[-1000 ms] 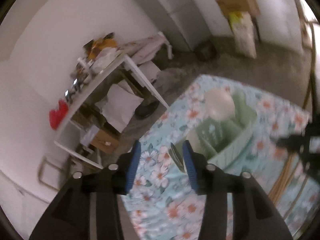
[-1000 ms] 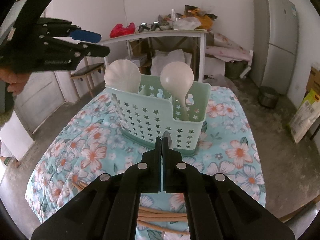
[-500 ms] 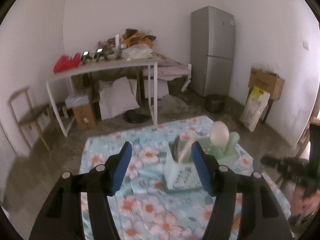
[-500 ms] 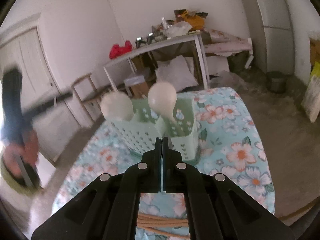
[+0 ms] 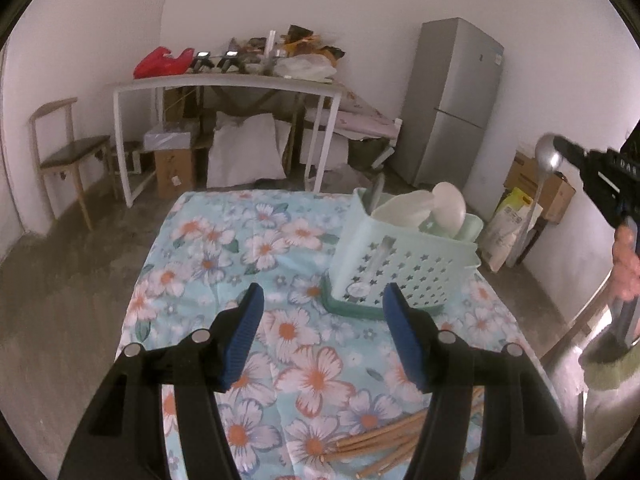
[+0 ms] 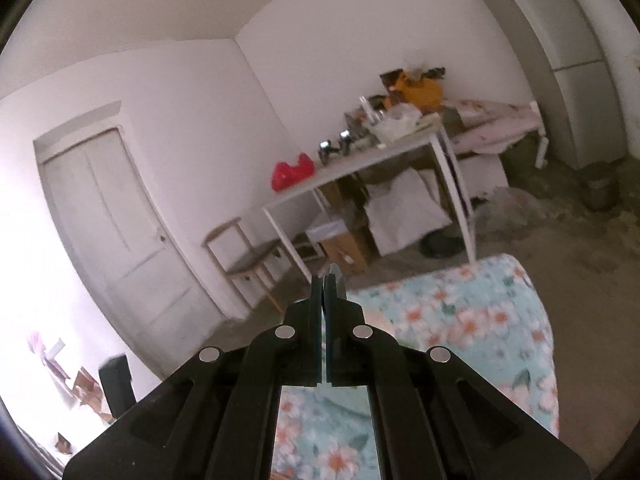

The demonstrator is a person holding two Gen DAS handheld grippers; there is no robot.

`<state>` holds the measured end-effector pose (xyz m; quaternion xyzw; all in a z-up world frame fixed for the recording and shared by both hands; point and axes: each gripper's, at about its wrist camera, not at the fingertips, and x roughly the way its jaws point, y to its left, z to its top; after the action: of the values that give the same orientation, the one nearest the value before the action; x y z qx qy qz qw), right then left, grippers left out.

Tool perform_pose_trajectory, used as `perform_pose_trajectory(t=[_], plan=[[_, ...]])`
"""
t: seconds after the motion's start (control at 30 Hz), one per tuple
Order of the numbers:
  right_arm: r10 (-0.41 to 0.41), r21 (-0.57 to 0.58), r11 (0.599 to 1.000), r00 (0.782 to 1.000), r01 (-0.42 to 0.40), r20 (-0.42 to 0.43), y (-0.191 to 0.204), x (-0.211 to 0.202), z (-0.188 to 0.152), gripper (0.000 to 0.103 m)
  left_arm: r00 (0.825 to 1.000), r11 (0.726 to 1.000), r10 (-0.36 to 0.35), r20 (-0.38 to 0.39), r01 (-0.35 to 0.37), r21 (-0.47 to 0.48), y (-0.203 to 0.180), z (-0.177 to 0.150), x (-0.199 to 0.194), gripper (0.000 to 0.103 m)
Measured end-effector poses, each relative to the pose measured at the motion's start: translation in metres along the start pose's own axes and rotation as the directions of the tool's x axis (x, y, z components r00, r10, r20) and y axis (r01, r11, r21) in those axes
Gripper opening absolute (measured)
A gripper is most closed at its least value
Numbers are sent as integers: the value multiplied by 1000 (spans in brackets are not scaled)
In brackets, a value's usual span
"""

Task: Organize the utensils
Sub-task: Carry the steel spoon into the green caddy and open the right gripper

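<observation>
A mint-green star-pierced utensil caddy (image 5: 400, 256) stands on the floral tablecloth (image 5: 248, 240), with white ladles (image 5: 448, 204) and a grey utensil in it. My left gripper (image 5: 323, 308) hovers open just in front of the caddy, with nothing between its blue pads (image 5: 244, 332). Several wooden chopsticks (image 5: 376, 440) lie on the cloth under its right finger. My right gripper (image 5: 560, 146) is raised to the right of the caddy, shut on a metal spoon (image 5: 545, 160) that hangs bowl up. In the right wrist view the shut gripper (image 6: 323, 280) shows a sliver of the spoon (image 6: 335, 278).
A white table (image 5: 224, 84) piled with clutter stands at the back wall, with boxes and a white sack beneath it. A wooden chair (image 5: 68, 160) is at the left, a grey fridge (image 5: 452, 100) at the right. A hand (image 5: 626, 256) holds the right gripper. A closed door (image 6: 116, 220) is on the left wall.
The left gripper has rolled level, sunk toward the table in front of the caddy, and its jaws stand wider. The right gripper has risen and swung left, away from the caddy, still shut.
</observation>
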<state>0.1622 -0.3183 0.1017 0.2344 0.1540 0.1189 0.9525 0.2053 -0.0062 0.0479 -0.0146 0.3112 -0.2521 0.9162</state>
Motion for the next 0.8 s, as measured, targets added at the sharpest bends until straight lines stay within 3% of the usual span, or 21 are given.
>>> perform_pose_trajectory(t=[0.43, 0.7, 0.8], plan=[[137, 144, 980, 990, -138, 18, -53, 53, -15, 0, 1000, 998, 29, -11, -30, -49, 11, -8, -4, 60], [120, 261, 959, 992, -110, -26, -90, 66, -50, 0, 999, 997, 40, -25, -41, -66, 18, -11, -2, 60], [89, 255, 964, 994, -71, -61, -92, 64, -51, 5, 999, 997, 36, -28, -38, -67, 17, -10, 0, 63]])
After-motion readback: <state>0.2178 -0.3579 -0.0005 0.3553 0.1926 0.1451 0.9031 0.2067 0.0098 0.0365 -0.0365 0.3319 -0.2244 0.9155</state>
